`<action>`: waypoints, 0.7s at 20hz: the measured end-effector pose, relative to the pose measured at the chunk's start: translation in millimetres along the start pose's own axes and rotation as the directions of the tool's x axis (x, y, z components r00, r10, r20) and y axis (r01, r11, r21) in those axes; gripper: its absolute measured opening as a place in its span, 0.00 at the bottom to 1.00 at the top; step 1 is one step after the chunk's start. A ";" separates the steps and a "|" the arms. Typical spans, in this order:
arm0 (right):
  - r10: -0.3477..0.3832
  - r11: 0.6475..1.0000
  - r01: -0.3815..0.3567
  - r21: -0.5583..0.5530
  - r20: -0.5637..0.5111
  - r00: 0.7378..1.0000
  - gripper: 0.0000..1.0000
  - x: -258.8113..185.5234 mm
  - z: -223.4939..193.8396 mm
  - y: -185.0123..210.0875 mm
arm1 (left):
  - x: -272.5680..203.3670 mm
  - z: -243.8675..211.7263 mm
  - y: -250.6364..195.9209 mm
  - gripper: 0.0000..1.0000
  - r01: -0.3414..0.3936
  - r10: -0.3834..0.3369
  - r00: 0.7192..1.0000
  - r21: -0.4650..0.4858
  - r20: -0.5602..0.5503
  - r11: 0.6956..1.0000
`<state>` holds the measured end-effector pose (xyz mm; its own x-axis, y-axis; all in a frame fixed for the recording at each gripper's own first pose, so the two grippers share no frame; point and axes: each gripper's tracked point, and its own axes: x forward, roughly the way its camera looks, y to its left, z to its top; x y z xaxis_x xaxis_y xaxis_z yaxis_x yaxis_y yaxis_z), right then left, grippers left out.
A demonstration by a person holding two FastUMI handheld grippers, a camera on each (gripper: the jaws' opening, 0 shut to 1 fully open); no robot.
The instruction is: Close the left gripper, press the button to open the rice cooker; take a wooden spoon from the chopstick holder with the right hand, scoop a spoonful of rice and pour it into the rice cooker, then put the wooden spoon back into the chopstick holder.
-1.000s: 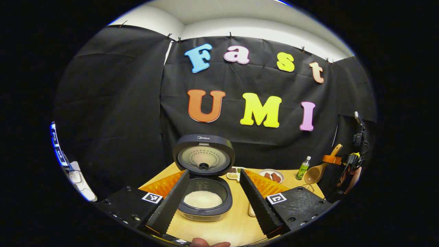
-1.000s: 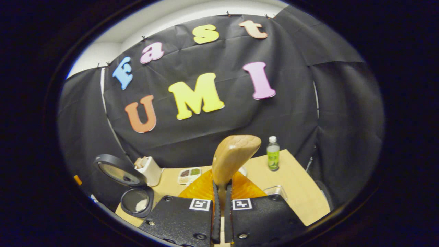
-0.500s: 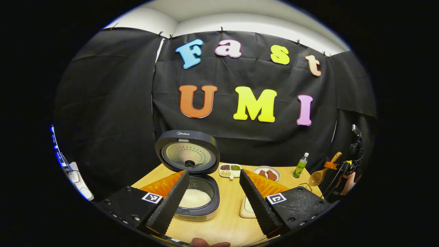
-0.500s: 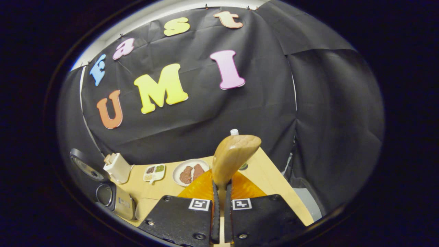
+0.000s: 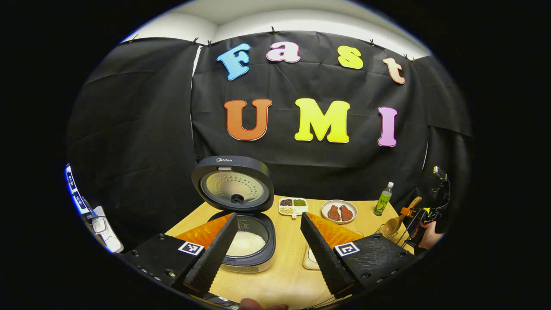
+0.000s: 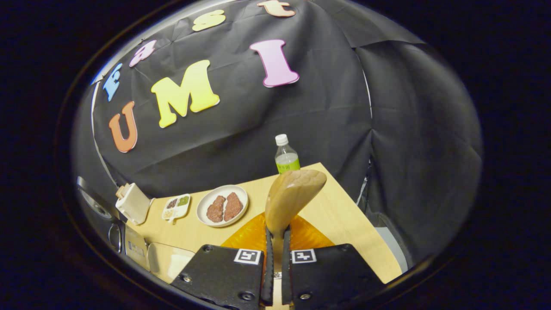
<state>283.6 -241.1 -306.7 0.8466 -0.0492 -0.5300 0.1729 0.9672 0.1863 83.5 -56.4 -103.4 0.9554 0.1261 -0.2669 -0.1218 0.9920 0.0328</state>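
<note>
My right tongs (image 6: pixel 276 254) pinch the spoon (image 6: pixel 292 196) by its handle, bowl up, above the tabletop (image 6: pixel 344 215). My left tongs (image 5: pixel 267 247) gape wide and empty before the open cooker (image 5: pixel 241 219), rice (image 5: pixel 247 243) inside.

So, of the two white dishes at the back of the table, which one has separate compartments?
The small rectangular white dish, beside the open black rice cooker lid: it holds dark, green and pale fillings apart. The round white plate holds two brown pieces.
</note>
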 end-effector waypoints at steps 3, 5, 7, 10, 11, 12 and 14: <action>-0.005 1.000 0.005 -0.003 -0.023 1.000 0.13 7.9 -14.2 -2.4 | 2.9 0.2 1.3 0.95 -0.015 0.015 1.000 0.007 -0.003 1.000; -0.005 1.000 0.005 0.003 -0.038 0.999 0.14 12.0 -22.1 -3.7 | 4.1 -1.2 4.2 0.95 -0.025 0.025 1.000 0.003 -0.007 1.000; -0.006 1.000 0.006 0.004 -0.052 0.999 0.14 15.1 -28.0 -5.4 | 3.5 -1.0 8.0 0.95 -0.034 0.034 0.999 -0.003 -0.007 0.999; -0.018 1.000 0.019 0.009 -0.060 0.998 0.17 14.8 -29.5 -9.0 | 3.5 1.0 9.9 0.95 -0.040 0.040 0.999 -0.010 0.002 0.999; -0.013 1.000 0.014 0.008 -0.051 0.999 0.21 11.3 -25.9 -6.6 | 3.9 2.5 10.1 0.95 -0.039 0.039 0.999 -0.011 0.005 0.999; -0.014 1.000 0.014 -0.002 -0.035 0.999 0.22 9.2 -20.3 -6.4 | 4.6 3.3 10.6 0.95 -0.038 0.038 0.999 -0.012 0.008 0.999; -0.019 0.999 0.019 -0.033 0.006 1.000 0.31 -1.4 -7.0 -6.0 | 4.9 5.5 12.4 0.95 -0.031 0.032 0.999 -0.015 0.016 0.999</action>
<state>277.8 -245.1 -312.9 0.8462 -0.0688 -0.5283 0.1720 0.9738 0.1487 88.1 -43.5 -98.9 0.9553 0.1574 -0.2503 -0.1556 0.9874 0.0268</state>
